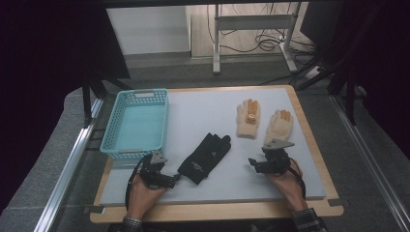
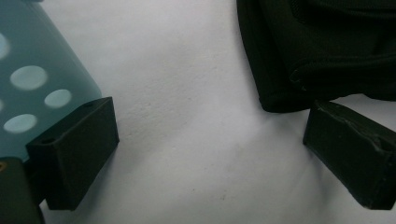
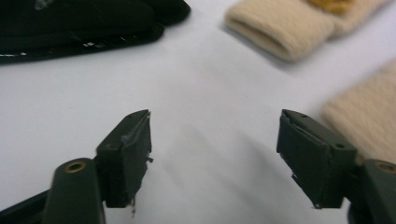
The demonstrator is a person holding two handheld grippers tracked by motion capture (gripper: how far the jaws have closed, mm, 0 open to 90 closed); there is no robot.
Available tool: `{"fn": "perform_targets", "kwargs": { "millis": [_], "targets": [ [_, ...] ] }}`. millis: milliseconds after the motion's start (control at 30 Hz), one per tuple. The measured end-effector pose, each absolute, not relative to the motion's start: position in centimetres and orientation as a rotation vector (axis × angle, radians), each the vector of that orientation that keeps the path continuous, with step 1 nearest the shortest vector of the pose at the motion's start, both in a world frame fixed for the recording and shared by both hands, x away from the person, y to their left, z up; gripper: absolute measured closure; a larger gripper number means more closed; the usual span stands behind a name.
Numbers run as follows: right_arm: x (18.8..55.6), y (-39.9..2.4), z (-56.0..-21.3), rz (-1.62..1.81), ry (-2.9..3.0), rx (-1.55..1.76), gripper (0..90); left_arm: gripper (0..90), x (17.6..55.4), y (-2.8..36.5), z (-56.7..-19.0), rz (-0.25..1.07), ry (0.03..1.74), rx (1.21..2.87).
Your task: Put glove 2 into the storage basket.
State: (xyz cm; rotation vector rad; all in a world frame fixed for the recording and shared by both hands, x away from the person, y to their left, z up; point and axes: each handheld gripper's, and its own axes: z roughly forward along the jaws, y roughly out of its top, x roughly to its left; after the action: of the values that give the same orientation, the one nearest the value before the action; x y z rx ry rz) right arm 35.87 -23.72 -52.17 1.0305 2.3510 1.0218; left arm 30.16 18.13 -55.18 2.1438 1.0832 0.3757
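High view looks down over the whole bench [image 1: 203, 188]; both tool views sit low and close above it, sharing the black glove [image 1: 205, 157].

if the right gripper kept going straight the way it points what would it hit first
Probably bare grey table mat first; beyond it, the ribbed cuff of the far cream knitted glove. Right gripper is open and empty; depth is unclear.

A black glove [image 1: 205, 157] lies flat on the table, fingers pointing away from the person, cuff nearest — just beside the left tongs [image 1: 170, 180], its cuff edge close to one jaw without touching. Two cream gloves [image 1: 263, 123] with orange fingertips lie side by side beyond the right tongs [image 1: 256, 164] — the nearer one just past its jaw.
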Motion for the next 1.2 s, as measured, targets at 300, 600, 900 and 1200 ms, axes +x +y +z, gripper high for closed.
{"fn": "perform_targets", "kwargs": {
  "millis": [300,600,900,1200],
  "targets": [
    [36.3,-24.1,-53.2,0.987,2.368,1.047,16.7,3.2,30.1,18.2,-55.2,0.373,1.081,2.144],
    [36.3,-24.2,-53.2,0.998,2.366,1.057,17.0,2.1,30.2,19.0,-55.1,0.292,1.091,2.075],
    [36.3,-24.3,-53.2,0.997,2.366,1.056,17.0,0.1,29.4,18.3,-53.2,0.272,1.044,2.072],
    [36.3,-24.2,-53.2,0.998,2.365,1.055,17.0,0.0,29.9,15.6,-51.9,0.260,0.989,2.119]
  ]
}}
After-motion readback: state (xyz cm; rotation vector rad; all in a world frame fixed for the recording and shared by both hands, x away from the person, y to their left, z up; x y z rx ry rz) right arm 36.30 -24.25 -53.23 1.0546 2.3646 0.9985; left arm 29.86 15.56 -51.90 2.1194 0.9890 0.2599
